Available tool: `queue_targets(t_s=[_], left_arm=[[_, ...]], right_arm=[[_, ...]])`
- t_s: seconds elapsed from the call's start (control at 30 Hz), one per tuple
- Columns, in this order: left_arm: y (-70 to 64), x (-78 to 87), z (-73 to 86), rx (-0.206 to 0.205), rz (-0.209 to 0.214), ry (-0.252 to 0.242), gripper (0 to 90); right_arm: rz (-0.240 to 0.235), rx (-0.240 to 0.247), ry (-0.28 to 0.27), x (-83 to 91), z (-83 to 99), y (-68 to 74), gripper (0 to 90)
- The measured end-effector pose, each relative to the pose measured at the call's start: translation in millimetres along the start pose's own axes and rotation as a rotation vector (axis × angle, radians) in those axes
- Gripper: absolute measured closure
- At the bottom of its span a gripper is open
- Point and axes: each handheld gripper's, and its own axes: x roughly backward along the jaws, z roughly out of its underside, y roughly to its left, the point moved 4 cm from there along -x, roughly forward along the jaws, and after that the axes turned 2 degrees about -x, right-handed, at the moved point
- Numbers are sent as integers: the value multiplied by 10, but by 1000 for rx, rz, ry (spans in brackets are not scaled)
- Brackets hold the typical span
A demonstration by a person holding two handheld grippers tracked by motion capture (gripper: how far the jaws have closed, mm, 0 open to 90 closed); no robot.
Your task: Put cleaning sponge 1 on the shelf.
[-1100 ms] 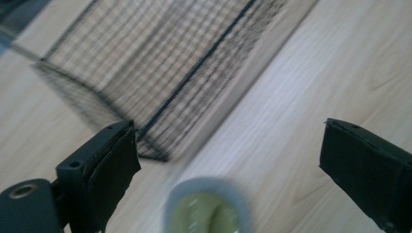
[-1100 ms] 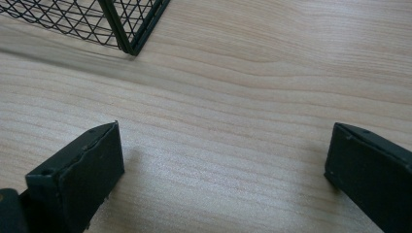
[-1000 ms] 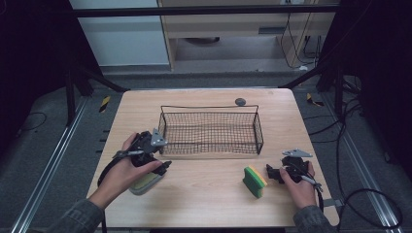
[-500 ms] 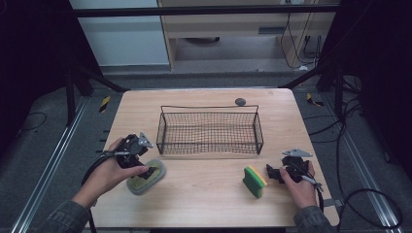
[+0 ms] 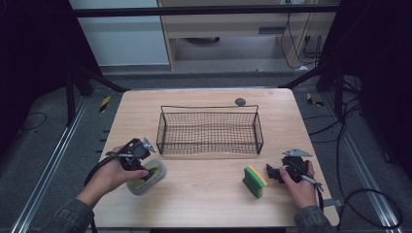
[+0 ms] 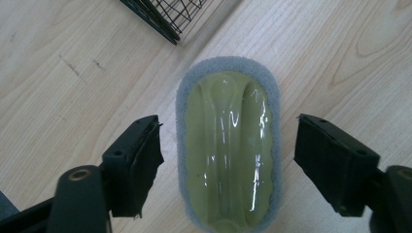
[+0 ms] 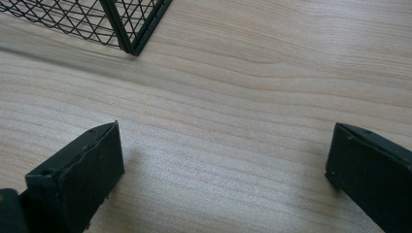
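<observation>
L gripper (image 6: 228, 165) spread wide, jaws either side of the scrub pad (image 6: 228, 145), mid-frame in left gripper view, lower left of the table (image 5: 204, 208) in high view. Prob light; foam rim soft, glossy green grip stiff and slick, so pinch across the narrow width. Long axis runs bottom to top, toward basket (image 6: 165, 17) corner. R gripper (image 7: 223, 179) wide, empty.

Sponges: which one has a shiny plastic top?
The oval sponge between the left gripper's open jaws: a grey pad with a glossy yellow-green plastic handle on top. The other, the green and yellow block sponge by the right gripper, has no handle.
</observation>
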Motion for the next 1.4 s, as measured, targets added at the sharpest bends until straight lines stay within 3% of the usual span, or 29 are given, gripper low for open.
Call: queue_targets(t_s=[0.13,0.3,0.73,0.97,1.07,1.3,1.4], left_arm=[[35,-80,49,-4,2,40,298],[74,-132,76,35,15,24,383],[76,-244,86,65,71,69,489],[80,-286,70,66,78,74,531],[87,-303,73,64,82,73,590],[77,-319,86,60,86,79,614],[72,-297,91,44,85,75,699]], right_arm=[[0,0,0,0,0,0,4],[0,0,0,0,0,0,4],[0,0,0,0,0,0,4],[0,0,0,0,0,0,4],[0,-1,1,1,1,0,4],[0,0,0,0,0,0,4],[0,0,0,0,0,0,4]])
